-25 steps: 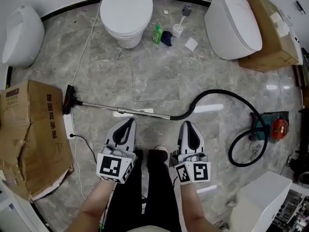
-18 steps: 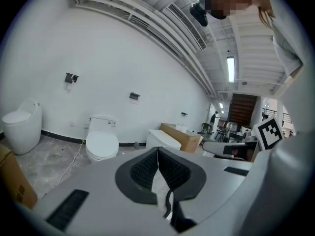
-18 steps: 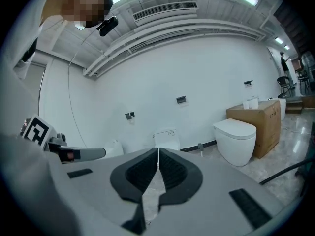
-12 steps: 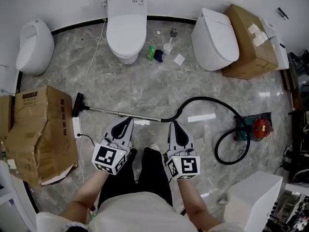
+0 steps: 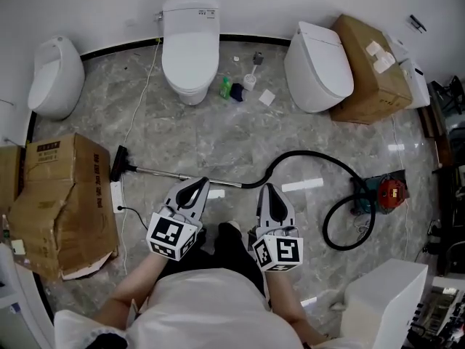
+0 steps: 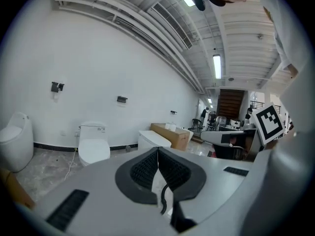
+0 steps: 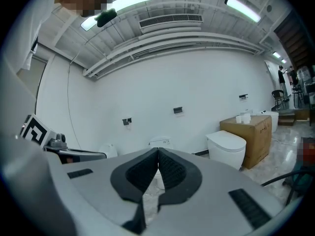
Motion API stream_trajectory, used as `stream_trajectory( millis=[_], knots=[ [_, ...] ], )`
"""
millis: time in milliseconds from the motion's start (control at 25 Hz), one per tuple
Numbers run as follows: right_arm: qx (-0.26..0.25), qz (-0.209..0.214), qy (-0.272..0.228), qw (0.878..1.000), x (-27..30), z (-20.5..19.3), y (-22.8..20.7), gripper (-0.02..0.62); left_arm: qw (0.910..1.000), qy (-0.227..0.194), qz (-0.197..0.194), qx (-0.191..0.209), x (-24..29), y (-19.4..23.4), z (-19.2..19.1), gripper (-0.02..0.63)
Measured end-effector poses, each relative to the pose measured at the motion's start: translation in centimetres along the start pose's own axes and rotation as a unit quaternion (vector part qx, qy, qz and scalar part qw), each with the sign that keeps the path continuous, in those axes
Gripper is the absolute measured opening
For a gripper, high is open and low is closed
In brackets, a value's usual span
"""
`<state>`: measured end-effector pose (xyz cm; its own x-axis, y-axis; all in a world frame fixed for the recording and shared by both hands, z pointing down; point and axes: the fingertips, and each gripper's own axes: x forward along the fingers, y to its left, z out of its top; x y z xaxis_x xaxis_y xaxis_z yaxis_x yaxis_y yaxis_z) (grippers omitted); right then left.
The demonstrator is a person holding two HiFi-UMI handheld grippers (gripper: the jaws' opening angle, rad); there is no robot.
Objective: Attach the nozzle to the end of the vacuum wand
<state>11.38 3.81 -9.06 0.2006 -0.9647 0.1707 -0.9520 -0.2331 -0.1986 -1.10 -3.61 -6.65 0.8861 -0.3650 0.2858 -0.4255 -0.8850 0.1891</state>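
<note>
The metal vacuum wand [image 5: 182, 174] lies on the marble floor, with the black nozzle [image 5: 116, 163] at its left end beside a cardboard box. A black hose [image 5: 312, 155] curves from the wand's right end to the red and teal vacuum body [image 5: 386, 192]. My left gripper [image 5: 201, 184] and right gripper [image 5: 266, 188] are held side by side above the floor, near my body, both shut with nothing between the jaws. In the gripper views the left gripper [image 6: 157, 149] and right gripper [image 7: 158, 150] point about level toward the far wall, pads pressed together.
Toilets [image 5: 189, 46] [image 5: 317, 65] and a urinal [image 5: 52, 75] stand along the back wall. A torn cardboard box [image 5: 62, 202] lies at left, another box [image 5: 372, 62] at back right. A white power strip [image 5: 116, 195] and cord lie near the nozzle. A green bottle [image 5: 225, 87] stands by the middle toilet.
Both grippers have risen together away from the floor, staying shut. The head view has pulled back, so the wand, hose and toilets look smaller and farther.
</note>
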Motion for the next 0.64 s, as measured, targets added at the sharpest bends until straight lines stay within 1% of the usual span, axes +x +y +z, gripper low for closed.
stream_trajectory(
  millis=[200, 640],
  knots=[
    [0.007, -0.005, -0.001, 1.0, 0.1, 0.1, -0.9, 0.017, 1.0, 0.008, 0.0, 0.001, 0.4, -0.2, -0.1, 0.009],
    [0.014, -0.013, 0.012, 1.0, 0.5, -1.4, -2.4, 0.017, 0.9996, 0.028, 0.005, 0.0, 0.7, 0.2, -1.8, 0.011]
  ],
)
